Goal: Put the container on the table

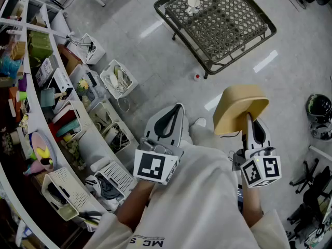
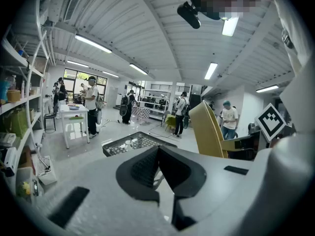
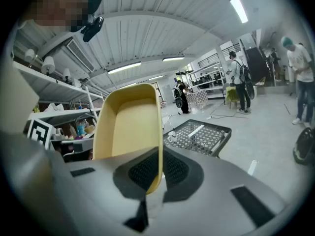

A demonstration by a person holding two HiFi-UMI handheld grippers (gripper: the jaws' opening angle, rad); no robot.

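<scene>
Grey polished floor [image 1: 155, 45], open workshop hall.
Right gripper [image 3: 160, 175]: jaws clamped on one side wall of the yellow container [image 3: 129, 127]. The container is held up on edge in the air, its hollow side facing that gripper's camera.
Left gripper [image 2: 158, 154]: jaws pressed together, nothing between them, beside the right one.
Black mesh surface [image 1: 244, 22]: ahead, well apart from the container, bearing a white cup [image 1: 193, 4].
Cluttered shelves [image 1: 31, 87]: at the person's left.

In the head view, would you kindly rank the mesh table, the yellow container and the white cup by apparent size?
Largest: mesh table
Then: yellow container, likely enlarged by nearness to the camera
Smallest: white cup
</scene>
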